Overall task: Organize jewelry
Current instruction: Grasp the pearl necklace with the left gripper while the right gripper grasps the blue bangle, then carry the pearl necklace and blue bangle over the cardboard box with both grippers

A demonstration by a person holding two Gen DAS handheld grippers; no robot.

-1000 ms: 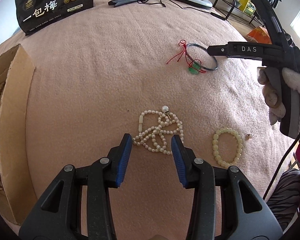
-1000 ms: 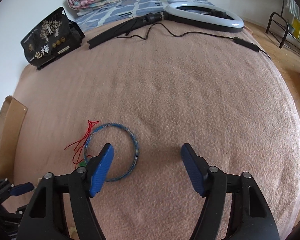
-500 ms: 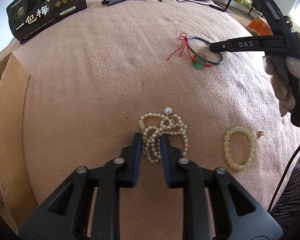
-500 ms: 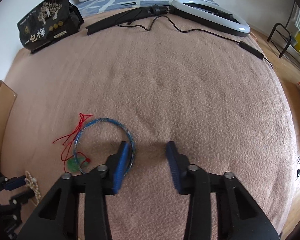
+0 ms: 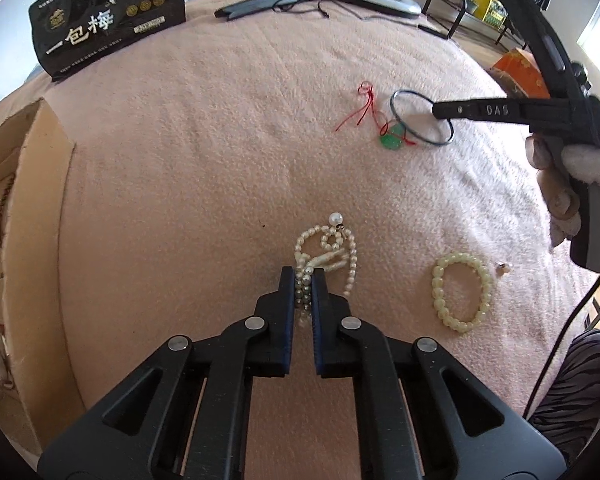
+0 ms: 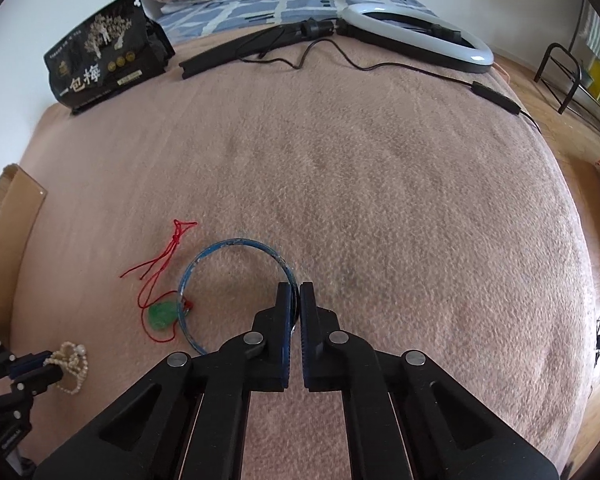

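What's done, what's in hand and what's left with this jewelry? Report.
Done: nothing on the blanket looks sorted yet. What the cardboard box holds is unclear.
In hand: the left gripper is shut on the pearl necklace; the right gripper is shut on the blue bangle.
Left: the bead bracelet, the jade pendant on its red cord, and a tiny piece beside the bracelet lie loose.

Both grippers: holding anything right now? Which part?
Left gripper is shut on the pearl necklace, pinching a bunch of strands at its near end. Right gripper is shut on the blue bangle, gripping its rim on the right side.
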